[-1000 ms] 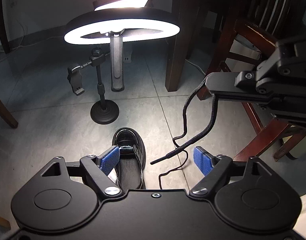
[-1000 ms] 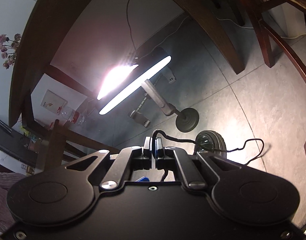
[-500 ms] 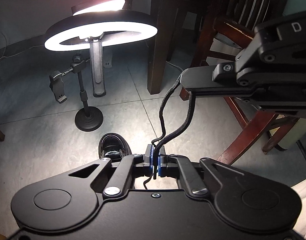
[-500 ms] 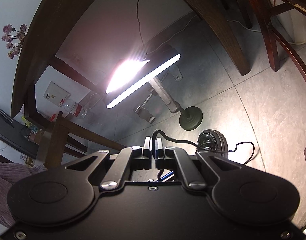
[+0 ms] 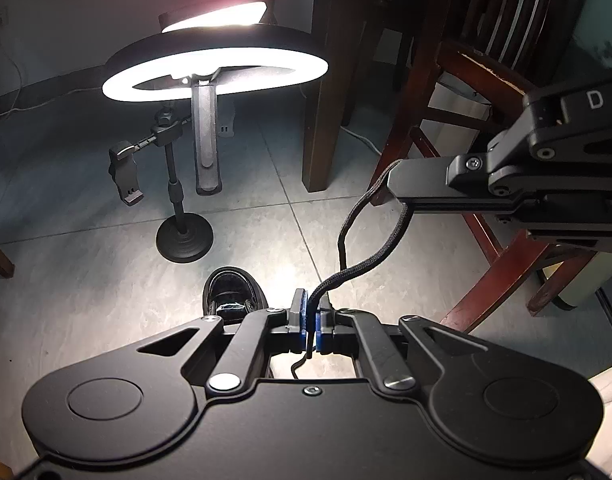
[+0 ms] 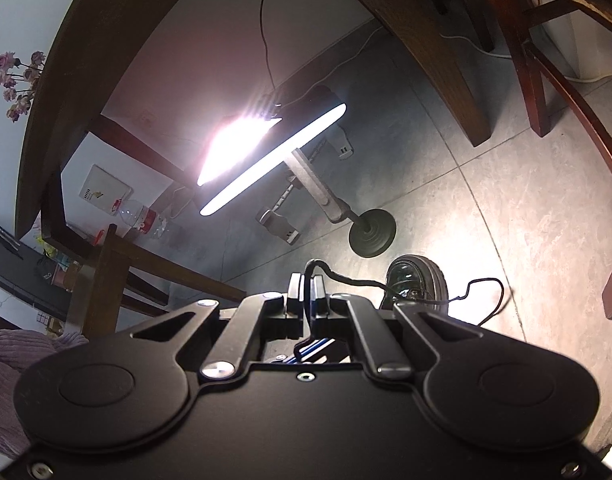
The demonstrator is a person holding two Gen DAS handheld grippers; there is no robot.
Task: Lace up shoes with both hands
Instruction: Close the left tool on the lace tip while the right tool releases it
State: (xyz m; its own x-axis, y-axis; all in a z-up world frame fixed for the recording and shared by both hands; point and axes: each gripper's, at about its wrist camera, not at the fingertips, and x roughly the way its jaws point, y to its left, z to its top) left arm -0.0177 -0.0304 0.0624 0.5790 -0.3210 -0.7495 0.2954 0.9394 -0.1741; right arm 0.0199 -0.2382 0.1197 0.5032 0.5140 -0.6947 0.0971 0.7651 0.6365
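Note:
A glossy black shoe (image 5: pixel 233 290) stands on the grey tiled floor, its heel half hidden behind my left gripper (image 5: pixel 310 320). That gripper is shut on the black shoelace (image 5: pixel 380 256), whose tip hangs below the blue pads. The lace rises to the right, where my right gripper (image 5: pixel 380 192) also clamps it in mid-air. In the right wrist view my right gripper (image 6: pixel 307 292) is shut on the lace (image 6: pixel 358 280), which runs down to the shoe (image 6: pixel 416 284) and loops on the floor beyond it.
A lit ring lamp (image 5: pixel 213 70) on a round base (image 5: pixel 184 240) with a phone clamp (image 5: pixel 125 174) stands behind the shoe. A table leg (image 5: pixel 326 80) and a dark red wooden chair (image 5: pixel 458 120) crowd the right. A purple sleeve (image 6: pixel 9 372) shows at lower left.
My left gripper went from open, with the lace tip hanging between its pads, to shut on the lace. The right gripper kept its grip and stayed put.

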